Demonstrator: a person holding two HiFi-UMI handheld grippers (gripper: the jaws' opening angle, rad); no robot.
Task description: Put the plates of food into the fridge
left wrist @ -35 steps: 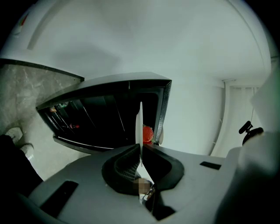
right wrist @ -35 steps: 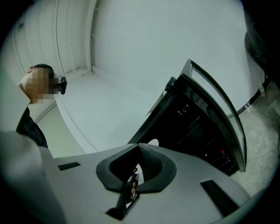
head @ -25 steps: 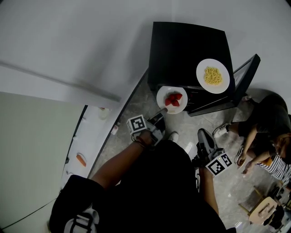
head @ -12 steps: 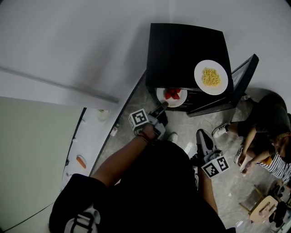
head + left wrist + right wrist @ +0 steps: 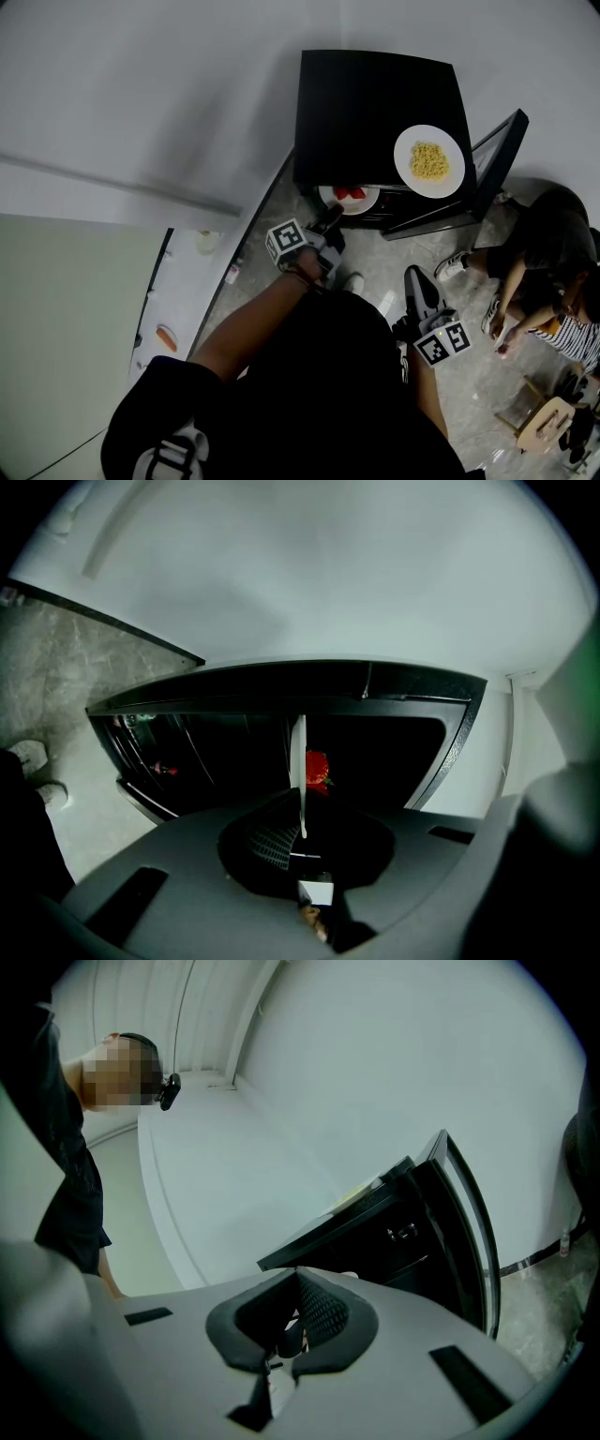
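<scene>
Nearest me, low on the right, my right gripper (image 5: pixel 417 279) hangs closed on nothing. Ahead, my left gripper (image 5: pixel 330 217) pinches the rim of the strawberry plate (image 5: pixel 368 204), which is partly inside the open fridge (image 5: pixel 375 103). Beyond, a second plate (image 5: pixel 457 164) of yellow food sits near the fridge top's right front corner.

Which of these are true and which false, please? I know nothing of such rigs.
1. The left tool grips the plate of red food by its rim. True.
2. The plate of yellow food is inside the fridge. False: it sits on top of the fridge.
3. The fridge's door is closed. False: it stands open.
4. The right tool holds nothing. True.
</scene>
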